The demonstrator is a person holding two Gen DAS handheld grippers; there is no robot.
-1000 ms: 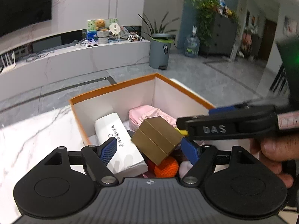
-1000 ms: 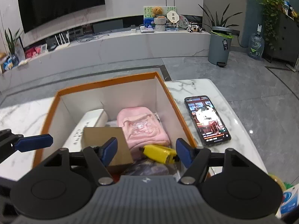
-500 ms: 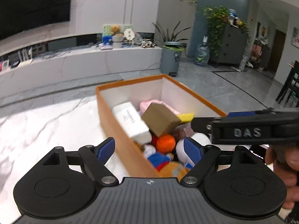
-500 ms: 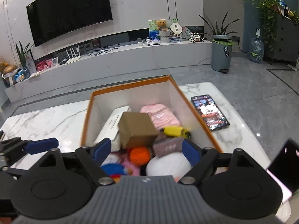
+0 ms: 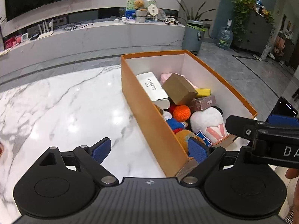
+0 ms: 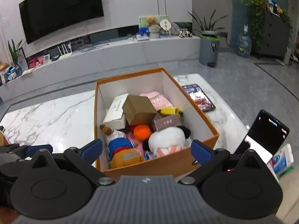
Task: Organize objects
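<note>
While both grippers hang with jaws spread and nothing between them, the left gripper (image 5: 150,150) sits at the bottom of its frame over the marble table (image 5: 61,108) and the box's near corner, and the right gripper (image 6: 146,150) sits low centre before the box (image 6: 164,163). The orange box fills mid-frame, holding a tilted brown carton (image 6: 139,109) atop a white case (image 6: 116,112), pink pouch (image 6: 158,99), orange ball (image 6: 142,132) and plush toys (image 6: 168,139). A phone (image 6: 198,98) lies just right of the box.

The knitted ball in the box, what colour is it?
Orange; the knitted ball shows best in the right wrist view.
</note>
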